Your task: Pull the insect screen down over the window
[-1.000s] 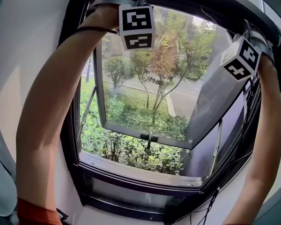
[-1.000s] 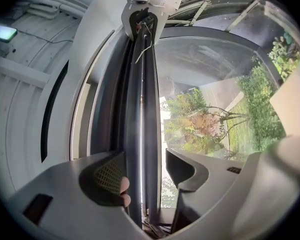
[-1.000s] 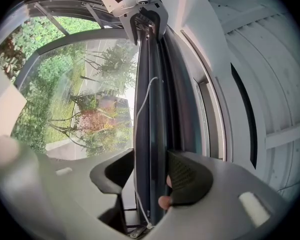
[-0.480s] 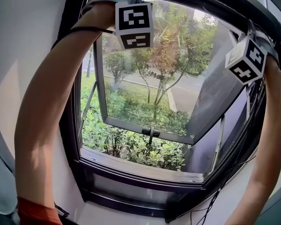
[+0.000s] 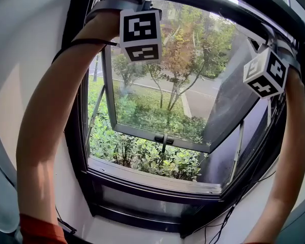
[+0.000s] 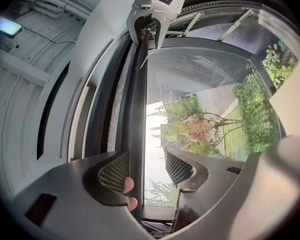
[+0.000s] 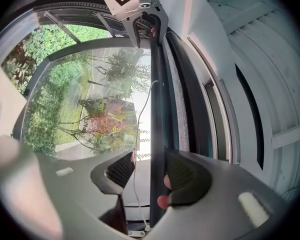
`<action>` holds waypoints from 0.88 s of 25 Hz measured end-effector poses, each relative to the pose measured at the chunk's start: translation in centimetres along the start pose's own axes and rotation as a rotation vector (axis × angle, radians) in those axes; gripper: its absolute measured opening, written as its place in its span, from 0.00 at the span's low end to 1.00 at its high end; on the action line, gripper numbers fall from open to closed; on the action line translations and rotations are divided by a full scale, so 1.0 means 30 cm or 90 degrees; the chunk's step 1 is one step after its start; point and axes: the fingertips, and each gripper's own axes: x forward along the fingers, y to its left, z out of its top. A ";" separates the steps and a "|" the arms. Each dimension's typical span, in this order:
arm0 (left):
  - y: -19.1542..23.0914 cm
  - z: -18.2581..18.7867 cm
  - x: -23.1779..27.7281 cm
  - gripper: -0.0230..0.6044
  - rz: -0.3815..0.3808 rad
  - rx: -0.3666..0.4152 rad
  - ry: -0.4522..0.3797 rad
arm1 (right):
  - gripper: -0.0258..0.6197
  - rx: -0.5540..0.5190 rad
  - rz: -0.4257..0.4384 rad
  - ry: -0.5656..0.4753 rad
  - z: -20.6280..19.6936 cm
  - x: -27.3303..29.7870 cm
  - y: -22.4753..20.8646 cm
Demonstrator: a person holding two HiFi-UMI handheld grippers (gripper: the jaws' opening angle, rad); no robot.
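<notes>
The insect screen's pull bar (image 5: 208, 0) sits at the top of the window frame (image 5: 152, 178). The left gripper (image 6: 146, 169) and right gripper (image 7: 152, 173) both have released jaws. The bar runs between each pair, against one pad.

No words or numbers can be read; only black-and-white square markers on the left cube (image 5: 140, 34) and right cube (image 5: 266, 72).

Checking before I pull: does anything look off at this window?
Nothing damaged or askew. The screen bar runs through the open jaws of left gripper and right gripper; loose black cables hang beside the frame.
</notes>
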 end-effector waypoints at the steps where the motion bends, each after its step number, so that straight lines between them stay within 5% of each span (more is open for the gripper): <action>1: -0.005 -0.001 -0.007 0.41 -0.002 0.002 -0.002 | 0.35 -0.001 0.002 -0.002 0.001 -0.006 0.005; 22: -0.192 0.001 -0.161 0.41 -0.073 0.008 -0.005 | 0.35 -0.016 0.032 -0.044 0.005 -0.143 0.199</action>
